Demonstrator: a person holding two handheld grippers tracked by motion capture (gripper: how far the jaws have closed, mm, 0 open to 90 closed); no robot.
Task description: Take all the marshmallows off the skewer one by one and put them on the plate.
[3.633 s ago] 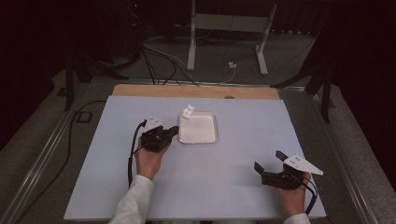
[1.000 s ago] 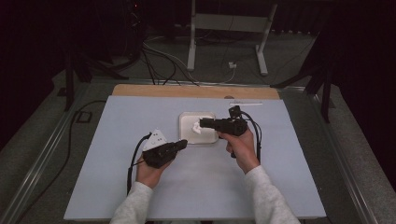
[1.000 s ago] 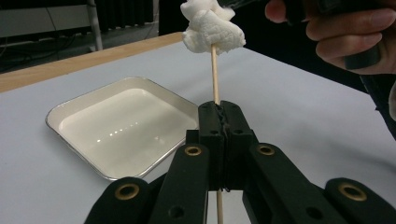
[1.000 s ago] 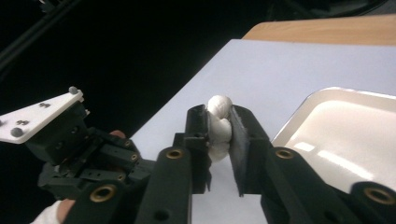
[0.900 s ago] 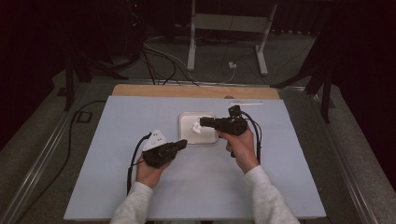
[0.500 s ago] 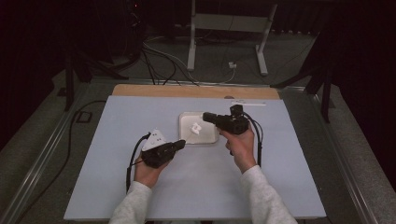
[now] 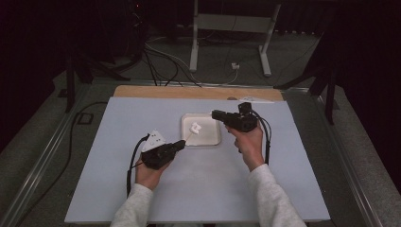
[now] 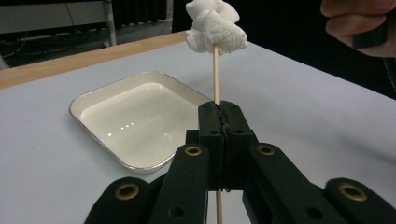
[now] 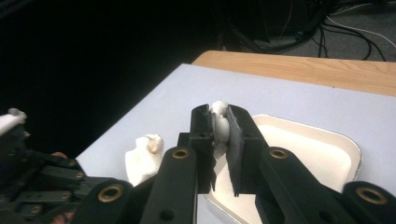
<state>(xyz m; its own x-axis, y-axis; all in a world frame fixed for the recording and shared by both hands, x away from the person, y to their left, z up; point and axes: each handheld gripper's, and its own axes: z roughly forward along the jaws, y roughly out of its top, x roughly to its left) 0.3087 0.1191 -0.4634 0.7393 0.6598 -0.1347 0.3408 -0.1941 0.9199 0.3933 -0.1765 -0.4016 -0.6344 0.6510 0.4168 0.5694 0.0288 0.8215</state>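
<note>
Over tray (image 7: 215, 140) rim: skewered marshmallow (image 7: 195, 127), bare table (image 7: 227, 179) around.

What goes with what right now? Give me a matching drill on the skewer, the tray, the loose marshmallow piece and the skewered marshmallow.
Things:
1. wooden skewer
2. white tray
3. marshmallow piece
4. skewered marshmallow

States:
A. pinched between the right gripper's jaws
B. sits on the table with nothing in it
C. stuck on the stick's tip
D. clamped in the left gripper

Pairs: 1-D, 2-B, 3-A, 4-C
</note>
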